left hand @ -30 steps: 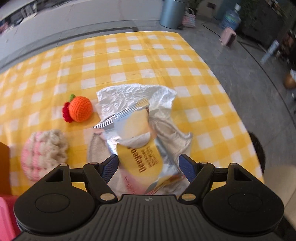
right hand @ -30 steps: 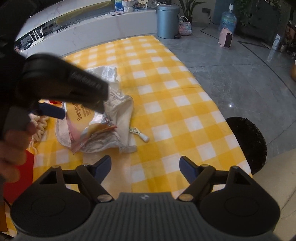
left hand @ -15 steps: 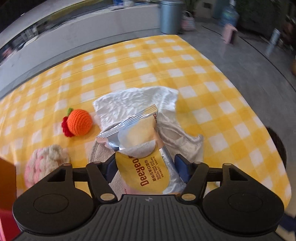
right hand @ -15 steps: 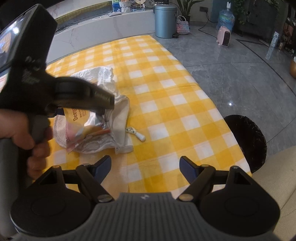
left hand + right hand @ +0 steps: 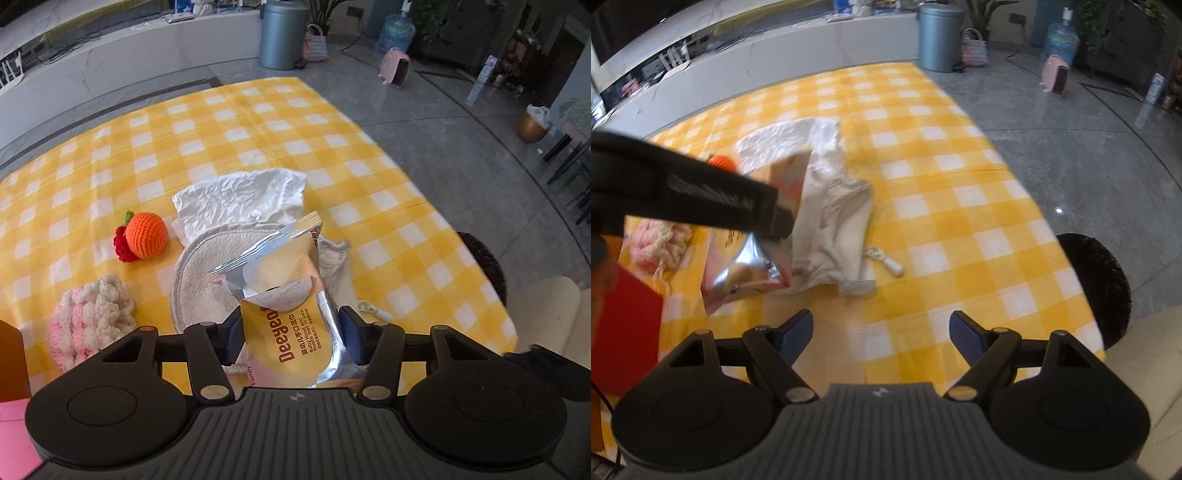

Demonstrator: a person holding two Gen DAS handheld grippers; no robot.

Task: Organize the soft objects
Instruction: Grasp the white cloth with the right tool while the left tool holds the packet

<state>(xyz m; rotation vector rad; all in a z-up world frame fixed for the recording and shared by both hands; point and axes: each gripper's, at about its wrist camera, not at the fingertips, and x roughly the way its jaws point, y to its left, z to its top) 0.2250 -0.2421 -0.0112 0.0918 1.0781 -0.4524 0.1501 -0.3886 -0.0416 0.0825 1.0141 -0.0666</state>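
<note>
Now your left gripper (image 5: 291, 338) pinches the wipes packet (image 5: 291, 295), lifted off the cloth bag (image 5: 207, 273). Your right gripper (image 5: 881, 330) gapes wide, empty. Next, likely carry the packet to its place.

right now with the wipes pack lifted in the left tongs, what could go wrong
1. The left tongs pinch only the lower part of the wipes pack; most of it sticks out beyond them, so the glossy foil might slip or swing.
2. The pack hangs above the beige cloth bag, and a low move may snag it.
3. The right tongs wait open and empty, too far to catch it.
</note>
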